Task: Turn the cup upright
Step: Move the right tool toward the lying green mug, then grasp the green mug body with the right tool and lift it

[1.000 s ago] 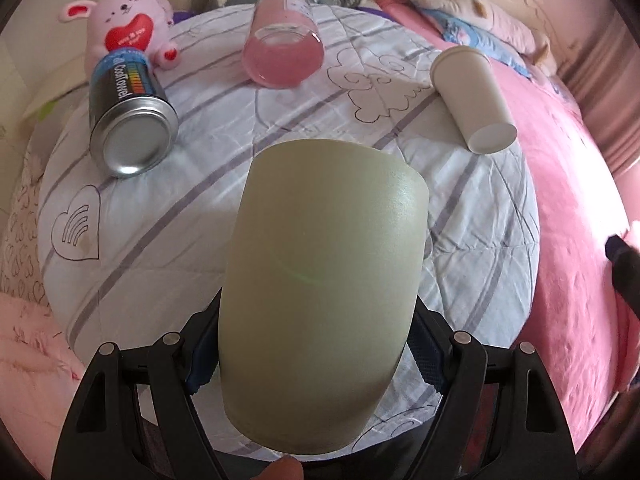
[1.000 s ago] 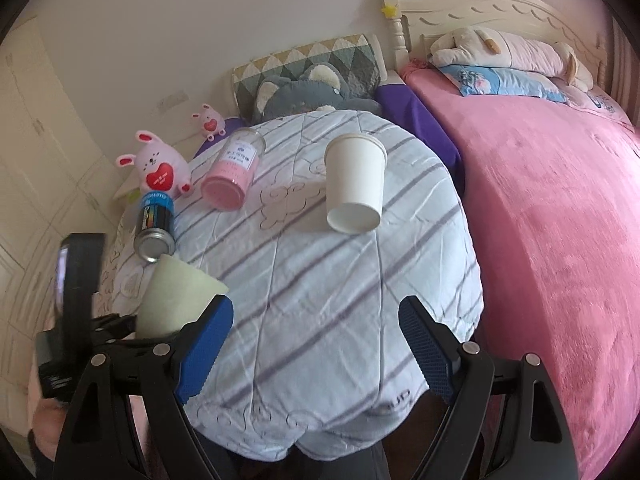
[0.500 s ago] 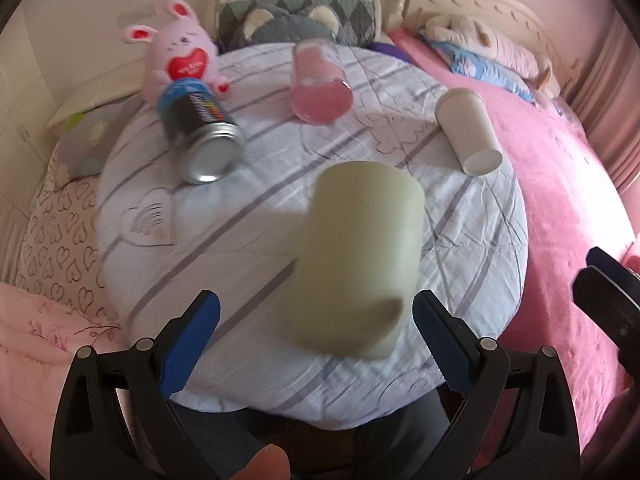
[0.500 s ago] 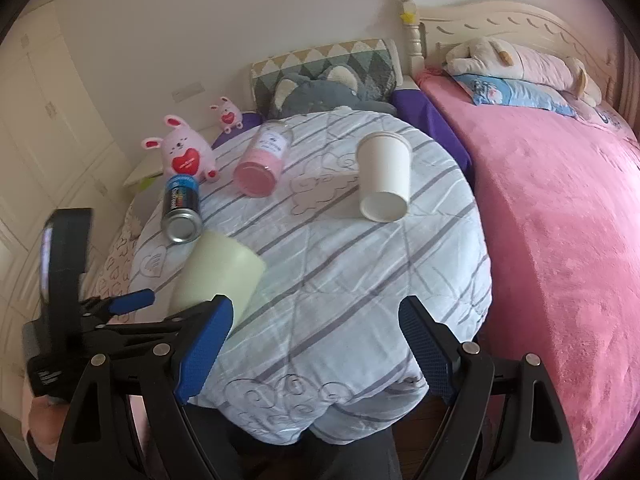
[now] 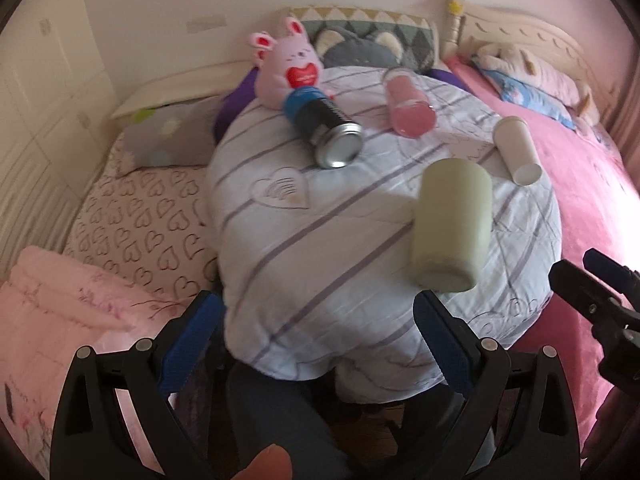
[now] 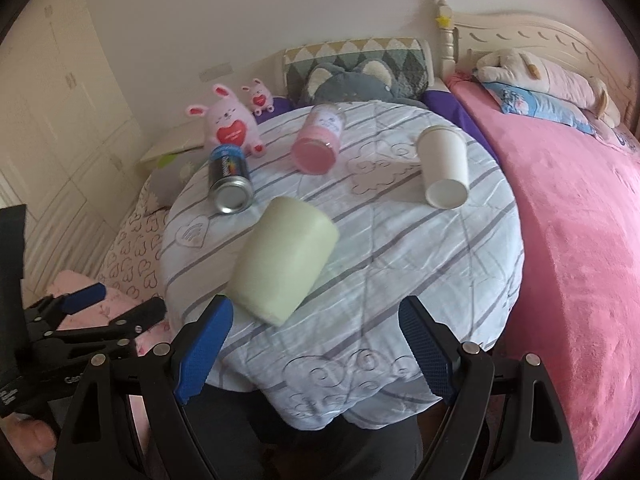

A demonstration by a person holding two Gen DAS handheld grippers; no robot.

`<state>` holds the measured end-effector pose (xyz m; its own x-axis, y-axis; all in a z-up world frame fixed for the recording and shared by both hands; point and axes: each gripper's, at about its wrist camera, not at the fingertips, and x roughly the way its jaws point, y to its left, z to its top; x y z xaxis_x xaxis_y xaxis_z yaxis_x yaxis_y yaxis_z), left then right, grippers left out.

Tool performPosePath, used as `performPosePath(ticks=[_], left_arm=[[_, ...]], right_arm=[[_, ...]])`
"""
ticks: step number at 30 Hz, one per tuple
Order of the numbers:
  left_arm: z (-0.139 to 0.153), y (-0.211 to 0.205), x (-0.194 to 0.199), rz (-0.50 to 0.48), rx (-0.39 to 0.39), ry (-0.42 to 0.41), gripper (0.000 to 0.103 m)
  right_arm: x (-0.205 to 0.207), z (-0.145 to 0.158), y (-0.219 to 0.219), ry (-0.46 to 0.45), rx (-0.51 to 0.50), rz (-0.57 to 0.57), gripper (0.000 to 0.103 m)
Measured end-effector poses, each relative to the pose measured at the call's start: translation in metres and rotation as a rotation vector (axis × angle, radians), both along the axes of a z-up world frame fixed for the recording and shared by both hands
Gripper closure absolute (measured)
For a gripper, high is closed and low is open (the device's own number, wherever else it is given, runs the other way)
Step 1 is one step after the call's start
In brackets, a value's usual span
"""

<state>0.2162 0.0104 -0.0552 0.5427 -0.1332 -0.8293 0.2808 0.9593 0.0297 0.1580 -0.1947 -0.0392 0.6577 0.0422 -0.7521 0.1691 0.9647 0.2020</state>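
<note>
A: Pale green, matte, and standing mouth-down: that's the green cup point(image 6: 284, 258) on the round tabletop point(image 6: 420, 264), which is draped in a white quilted cloth with lilac stripes. Its flat base faces up, and it sits at the near left part of the cloth.

B: Is either tool touching it?

A: No. The left hand-held gripper point(image 5: 316, 344) has its blue-padded jaws spread wide with nothing between them; it hangs off the near edge, and the cup stands beyond its right finger. The right hand-held gripper point(image 6: 312, 344) is likewise released, jaws wide apart, empty, with the cup just past its left finger.

B: What else is on the cloth?

A: A spray can point(image 6: 230, 182) lying on its side, its metal bottom toward the cameras, just behind the green cup. A clear jar of pink filling point(image 6: 318, 146) lying on its side further back. A white paper cup point(image 6: 444, 172), mouth-down, at the right. A pink plush rabbit point(image 6: 232, 128) with a red heart sits at the far left edge, touching the can's far end.

B: And around it?

A: A bed with a pink blanket point(image 6: 580, 240) to the right, a grey animal-shaped cushion point(image 6: 352, 80) behind.
</note>
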Motion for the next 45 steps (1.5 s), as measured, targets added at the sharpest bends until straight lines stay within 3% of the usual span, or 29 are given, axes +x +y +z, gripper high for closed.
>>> performPosePath(ticks=[11, 28, 36, 45], left_arm=[[0.012, 0.025, -0.021, 0.059, -0.002, -0.044, 0.004], [0.016, 0.034, -0.036, 0.052, -0.003, -0.071, 0.004], [0.013, 0.045, -0.015, 0.028, -0.017, -0.093, 0.003], [-0.006, 0.058, 0.031, 0.043, 0.001, -0.085, 0.003]], right_arm=[[-0.003, 0.004, 0.028, 0.013, -0.027, 0.02, 0.018], [-0.005, 0.01, 0.048, 0.018, -0.067, 0.017, 0.018], [0.012, 0.006, 0.061, 0.068, -0.076, -0.036, 0.018], [0.065, -0.021, 0.064, 0.179, -0.037, -0.152, 0.018]])
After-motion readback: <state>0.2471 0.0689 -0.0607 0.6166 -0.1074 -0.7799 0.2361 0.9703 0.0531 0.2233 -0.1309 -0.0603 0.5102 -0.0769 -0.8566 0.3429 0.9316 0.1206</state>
